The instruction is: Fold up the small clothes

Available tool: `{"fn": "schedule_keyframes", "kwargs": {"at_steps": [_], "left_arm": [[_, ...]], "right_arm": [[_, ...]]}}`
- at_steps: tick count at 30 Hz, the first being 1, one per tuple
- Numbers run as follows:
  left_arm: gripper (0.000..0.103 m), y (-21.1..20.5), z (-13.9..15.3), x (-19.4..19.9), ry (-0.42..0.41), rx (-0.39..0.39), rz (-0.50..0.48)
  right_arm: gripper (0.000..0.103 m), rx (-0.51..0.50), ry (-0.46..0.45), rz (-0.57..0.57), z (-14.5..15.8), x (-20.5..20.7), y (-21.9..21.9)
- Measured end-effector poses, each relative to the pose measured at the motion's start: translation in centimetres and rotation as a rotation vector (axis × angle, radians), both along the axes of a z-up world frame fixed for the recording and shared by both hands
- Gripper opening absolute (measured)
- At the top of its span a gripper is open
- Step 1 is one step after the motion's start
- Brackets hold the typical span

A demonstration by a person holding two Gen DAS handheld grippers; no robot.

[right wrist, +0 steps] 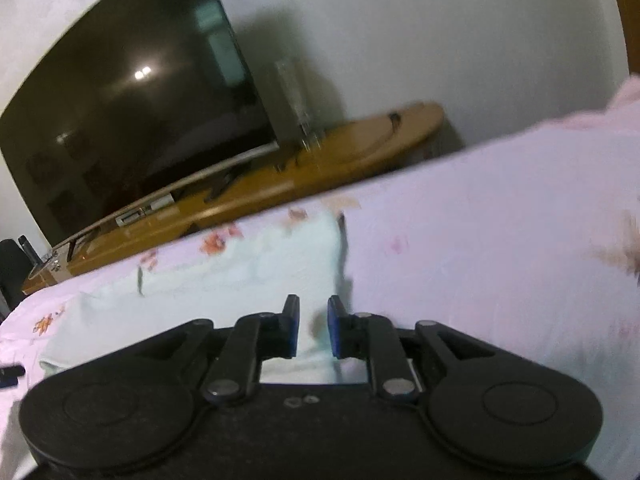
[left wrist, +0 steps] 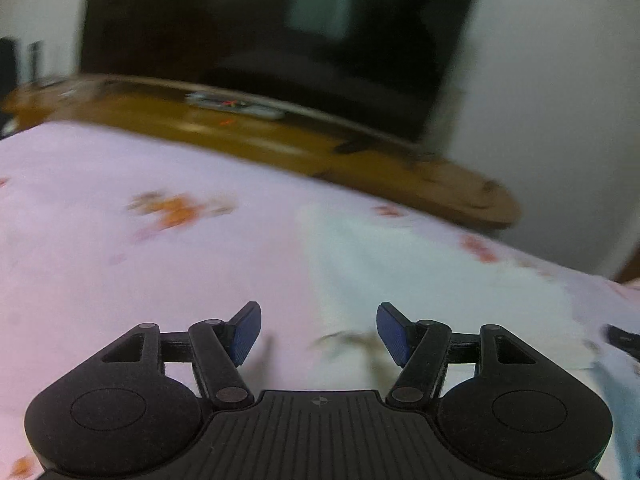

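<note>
A small pale mint-white garment (left wrist: 420,280) lies flat on a pink flowered bedsheet (left wrist: 140,280). In the left wrist view it lies ahead and to the right of my left gripper (left wrist: 319,334), which is open and empty above the sheet. In the right wrist view the garment (right wrist: 240,276) spreads ahead and to the left. My right gripper (right wrist: 313,328) hovers over the garment's near right part with its jaws partly open, a narrow gap between the pads, holding nothing. Both views are blurred.
Beyond the bed stands a wooden TV bench (left wrist: 280,136) with a large dark television (right wrist: 132,112) against a white wall. A dark object (left wrist: 622,338) shows at the right edge of the left wrist view; another (right wrist: 10,374) at the left edge of the right wrist view.
</note>
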State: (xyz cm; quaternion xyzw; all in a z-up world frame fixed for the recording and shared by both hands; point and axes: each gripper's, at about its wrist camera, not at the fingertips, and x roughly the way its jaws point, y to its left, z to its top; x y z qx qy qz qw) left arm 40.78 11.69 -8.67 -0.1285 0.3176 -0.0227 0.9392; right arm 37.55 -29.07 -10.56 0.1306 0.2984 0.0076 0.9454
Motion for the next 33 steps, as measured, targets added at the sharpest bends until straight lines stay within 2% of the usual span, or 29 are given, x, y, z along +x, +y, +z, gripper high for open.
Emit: {"fn": "schedule_keyframes", "kwargs": {"at_steps": [3, 5, 7, 9, 10, 14, 17, 19, 20, 23, 25, 28, 29, 30, 31, 33], "left_arm": [[0.064, -2.7, -0.8, 1.8, 0.008, 0.018, -0.082], [0.064, -3.0, -2.7, 2.6, 0.068, 0.056, -0.063], [0.064, -2.2, -4.2, 2.4, 0.092, 0.152, -0.014], [0.064, -0.2, -4.5, 1.4, 0.070, 0.067, -0.010], [0.064, 0.5, -4.1, 0.9, 0.070, 0.053, 0.000], [0.064, 1.5, -2.2, 0.5, 0.003, 0.022, 0.019], [0.064, 0.4, -1.4, 1.8, -0.038, 0.014, 0.009], [0.064, -0.4, -1.7, 3.5, 0.005, 0.045, 0.005], [0.064, -0.8, -1.7, 4.1, -0.006, 0.059, -0.002], [0.064, -2.0, -0.5, 5.6, -0.071, 0.095, -0.054], [0.064, -2.5, -0.7, 7.6, -0.048, 0.107, -0.085], [0.064, -3.4, -2.9, 10.4, 0.034, 0.148, -0.123], [0.070, -3.7, -4.0, 11.0, 0.062, 0.179, -0.132], [0.077, -3.8, -4.3, 10.7, 0.024, 0.201, -0.137], [0.078, -3.8, -4.4, 10.8, 0.028, 0.205, -0.133], [0.078, -4.0, -3.5, 10.6, 0.039, 0.208, -0.103]], "right_arm": [[0.016, -0.019, 0.006, 0.057, 0.0, 1.2, 1.7], [0.016, -0.043, 0.026, 0.067, -0.5, 1.9, 2.5], [0.017, -0.058, 0.053, 0.061, -1.1, 2.2, 2.7], [0.017, -0.076, 0.102, 0.044, -1.7, 2.6, 2.7], [0.016, -0.072, 0.099, 0.046, -1.9, 2.5, 2.5], [0.017, -0.056, 0.054, 0.039, -1.6, 1.8, 1.6], [0.017, -0.049, 0.037, 0.038, -1.7, 2.2, 1.6], [0.013, -0.079, 0.101, 0.036, -2.8, 3.2, 2.0], [0.012, -0.105, 0.131, 0.034, -3.3, 3.6, 2.2], [0.017, -0.094, 0.086, 0.051, -2.3, 3.7, 2.6], [0.017, -0.096, 0.041, 0.066, -1.7, 3.9, 2.8], [0.018, -0.109, 0.038, 0.068, -2.1, 4.9, 3.0], [0.017, -0.121, 0.049, 0.074, -2.5, 5.3, 3.2], [0.018, -0.154, 0.074, 0.080, -3.2, 5.8, 3.5], [0.015, -0.194, 0.106, 0.084, -4.0, 6.2, 3.7], [0.014, -0.196, 0.089, 0.075, -3.7, 5.7, 3.3]]}}
